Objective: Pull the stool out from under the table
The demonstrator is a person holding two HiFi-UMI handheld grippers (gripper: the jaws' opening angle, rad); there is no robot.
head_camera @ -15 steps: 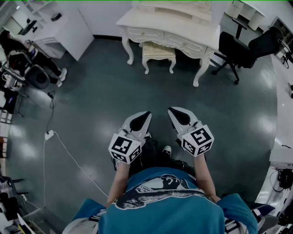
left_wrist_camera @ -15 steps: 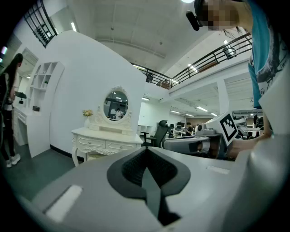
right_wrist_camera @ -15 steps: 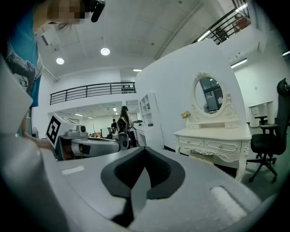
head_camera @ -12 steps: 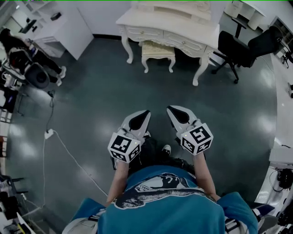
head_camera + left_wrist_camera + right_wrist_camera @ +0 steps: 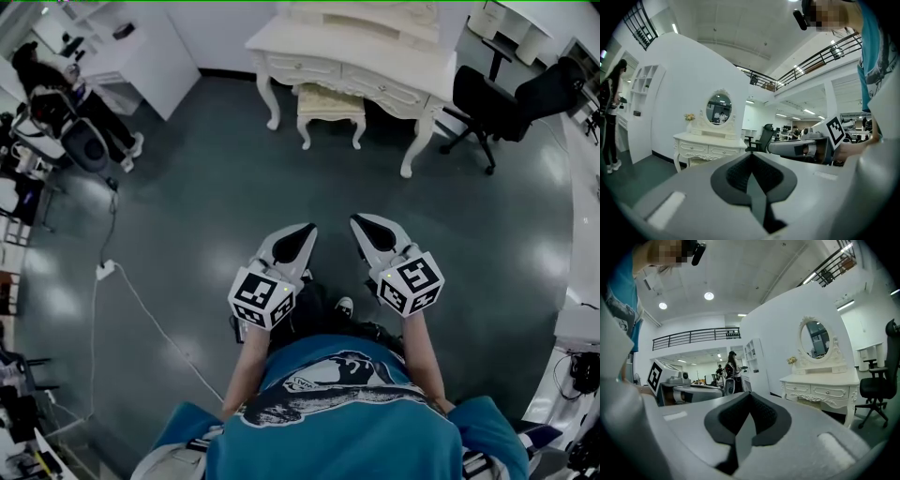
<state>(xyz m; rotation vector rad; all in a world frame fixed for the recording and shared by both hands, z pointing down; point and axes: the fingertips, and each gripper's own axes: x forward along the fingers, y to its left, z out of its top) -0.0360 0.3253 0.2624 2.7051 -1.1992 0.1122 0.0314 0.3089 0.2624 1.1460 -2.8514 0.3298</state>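
The left gripper has its jaws pressed together with nothing between them. The right gripper is closed and empty in the same way. Both are held side by side, close to level, in front of the person's teal shirt, with their tips pointing toward the far end of the room. Below them is grey floor, well apart from the furniture.

The stool stands at the far end, tucked partly under the white table between its front legs, with the near edge of the seat sticking out. The table's drawers are closed, so their contents cannot be seen. An oval mirror and a small bunch of flowers sit on the tabletop.

A black office chair stands to the right of the table. At far left a person is beside a white cabinet. A white cable runs across the floor at near left.
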